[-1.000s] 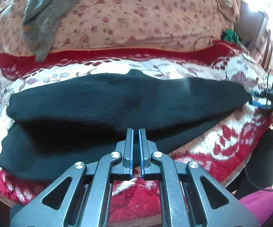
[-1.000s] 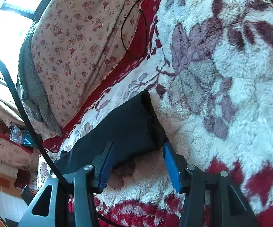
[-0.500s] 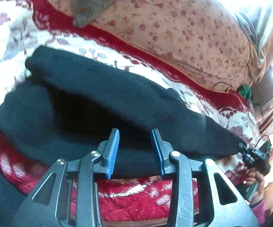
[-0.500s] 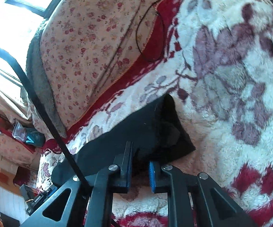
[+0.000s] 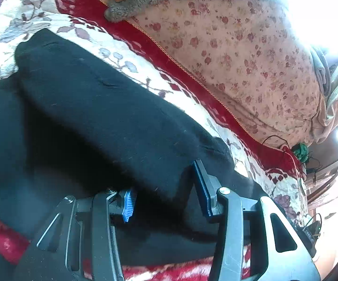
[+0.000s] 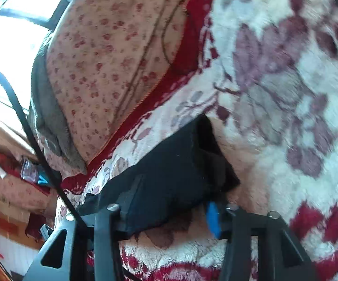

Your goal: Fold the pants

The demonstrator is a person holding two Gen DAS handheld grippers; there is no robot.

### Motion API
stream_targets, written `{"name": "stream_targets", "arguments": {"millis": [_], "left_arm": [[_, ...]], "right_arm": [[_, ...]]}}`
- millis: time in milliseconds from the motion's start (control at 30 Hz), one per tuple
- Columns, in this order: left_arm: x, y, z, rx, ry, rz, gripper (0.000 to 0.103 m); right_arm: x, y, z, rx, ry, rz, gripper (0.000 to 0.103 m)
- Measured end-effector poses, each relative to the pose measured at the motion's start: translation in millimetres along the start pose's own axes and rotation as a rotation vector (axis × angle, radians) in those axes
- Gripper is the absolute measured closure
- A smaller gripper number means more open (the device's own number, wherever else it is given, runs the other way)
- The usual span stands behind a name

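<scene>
Fingers of the left gripper point(image 5: 165, 192) are spread astride the black pants point(image 5: 112, 121), apparently readied for a pinch. The right gripper point(image 6: 171, 210) is likewise parted around a leg end. The pants are stretched across a floral blanket point(image 6: 285, 93); their lower layers are lost in shadow.

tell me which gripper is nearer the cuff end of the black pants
Right. The right gripper straddles the black pants just short of the cuff end. The left gripper is open around the fold farther along.
</scene>
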State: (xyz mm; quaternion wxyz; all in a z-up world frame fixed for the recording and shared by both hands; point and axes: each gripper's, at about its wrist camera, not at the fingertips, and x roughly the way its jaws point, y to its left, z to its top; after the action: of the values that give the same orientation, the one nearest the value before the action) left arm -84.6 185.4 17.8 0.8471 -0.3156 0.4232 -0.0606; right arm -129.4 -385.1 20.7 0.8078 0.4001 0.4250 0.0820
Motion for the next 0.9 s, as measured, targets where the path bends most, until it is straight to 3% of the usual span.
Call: {"name": "stream_targets", "arguments": {"millis": [100,133,167,200,233,300,600,667,800,900], "left_arm": [[1.4,-5.0,0.0,0.024,-0.012,0.016,0.06],[1.7,-6.1,-0.6,0.034,-0.009,0.023,0.06],[2.1,-7.8,-0.4,0.047,-0.005,0.033,0.073],[0.7,-11.0,0.4,0.072,-0.005,0.051,0.086],[-0.3,-13.4,1.3,0.087,-0.011,0.064,0.089],[-8.7,-19.5,6.4,0.114,-0.035,0.071,0.094],[-72.2,-50.9,26.3,0.211,-0.195,0.035,0.095],[-70.2,-48.5,18.0,0.23,-0.176,0.079,0.095],[-32.7,-19.8,-16.0,0.209,-0.051,0.213,0.095],[-15.2,-0.4,-27.4,0.157,-0.003,0.244,0.094]], "right_arm": [[3.5,0.0,-2.7,-0.015,0.023,-0.004,0.057],[4.8,1.9,-3.7,-0.029,0.019,-0.016,0.064],[5.4,3.3,-4.3,-0.042,0.012,-0.023,0.081],[6.8,7.2,-3.9,-0.068,-0.001,-0.041,0.09],[7.7,9.5,-3.9,-0.081,-0.011,-0.053,0.097],[7.2,21.6,-0.1,-0.129,-0.032,-0.043,0.098],[-8.2,73.7,35.2,-0.238,-0.136,0.092,0.098],[-4.4,69.8,33.4,-0.231,-0.119,0.068,0.098],[18.7,31.9,13.8,-0.172,-0.028,-0.052,0.098],[32.4,4.3,2.8,-0.098,0.015,-0.09,0.098]]}}
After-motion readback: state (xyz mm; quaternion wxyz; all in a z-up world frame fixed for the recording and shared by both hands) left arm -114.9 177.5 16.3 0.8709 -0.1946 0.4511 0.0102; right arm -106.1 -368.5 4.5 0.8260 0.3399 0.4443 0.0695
